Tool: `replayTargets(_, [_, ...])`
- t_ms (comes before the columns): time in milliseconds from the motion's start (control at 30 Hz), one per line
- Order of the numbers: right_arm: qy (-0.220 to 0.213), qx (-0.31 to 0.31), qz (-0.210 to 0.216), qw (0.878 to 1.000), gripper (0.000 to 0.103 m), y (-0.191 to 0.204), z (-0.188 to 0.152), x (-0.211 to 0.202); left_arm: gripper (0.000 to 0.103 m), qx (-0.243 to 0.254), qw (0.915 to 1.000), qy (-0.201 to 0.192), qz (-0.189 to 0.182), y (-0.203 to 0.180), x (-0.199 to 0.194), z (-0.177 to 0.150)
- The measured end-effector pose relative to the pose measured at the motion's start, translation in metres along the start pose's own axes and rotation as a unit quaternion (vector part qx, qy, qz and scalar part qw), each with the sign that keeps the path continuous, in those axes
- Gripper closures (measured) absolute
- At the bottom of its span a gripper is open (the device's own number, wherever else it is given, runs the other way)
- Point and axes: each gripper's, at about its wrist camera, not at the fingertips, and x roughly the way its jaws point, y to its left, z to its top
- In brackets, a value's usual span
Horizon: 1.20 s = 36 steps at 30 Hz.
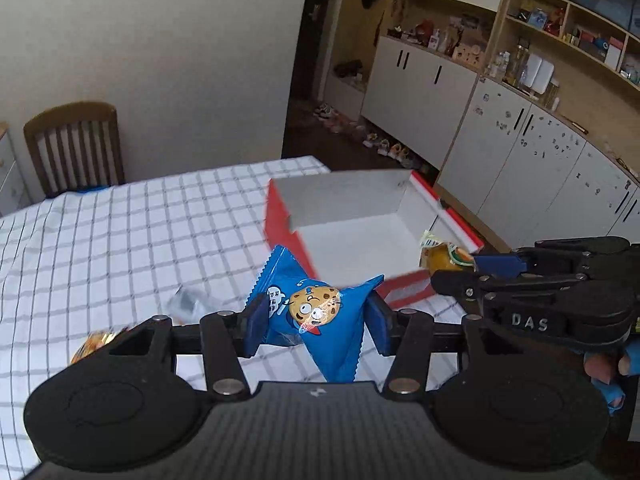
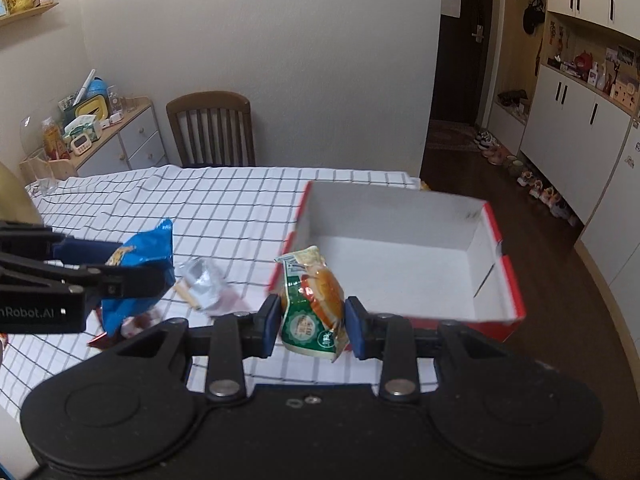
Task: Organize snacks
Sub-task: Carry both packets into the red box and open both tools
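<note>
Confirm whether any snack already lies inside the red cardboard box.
No: the red cardboard box shows only its bare white floor.

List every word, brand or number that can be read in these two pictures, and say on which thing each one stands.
"DAS": on the right claw, seen from the left wrist.
"nRobot.AI", cut off at the picture's edge: on the left claw, seen from the right wrist.
Blue cookie packet: white characters, too small to read.
Green bun packet: print too blurred to read.
Red box: no text visible.
</note>
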Motion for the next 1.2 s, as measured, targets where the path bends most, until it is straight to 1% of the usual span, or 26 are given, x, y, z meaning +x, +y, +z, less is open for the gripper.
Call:
replayTargets(167, [0.0,-0.004,-0.005,1.0,0.07,-0.031,0.006,0.009,0.053,0.005,1.0,-0.001,0.003,-0.028,0.028,0.026])
replayTargets(367, [0.008,-0.001,-0.012,1.0,0.07,-0.07,0.014,0.027,0.053,0.013,0.9997,0.006,0.017,-0.056,0.066,0.05])
replayTargets(600, [0.024,-0.004,-0.018,1.0,0.07,-0.099,0.02,0.054,0.053,0.018,0.9986,0.03,0.039,-0.074,0.119,0.072])
replayTargets(733, [0.042,-0.011,-0.022,0.999,0.07,-0.105,0.02,0.076,0.053,0.016,0.9973,0.052,0.049,-0.076,0.154,0.078])
replayTargets(933, [0.081,-0.021,-0.027,0.996,0.07,-0.114,0.016,0.11,0.053,0.013,0.9937,0.09,0.065,-0.07,0.204,0.08])
replayTargets(1200, [0.117,-0.023,-0.032,0.992,0.07,-0.125,0.01,0.138,0.053,0.016,0.9879,0.137,0.07,-0.071,0.249,0.072])
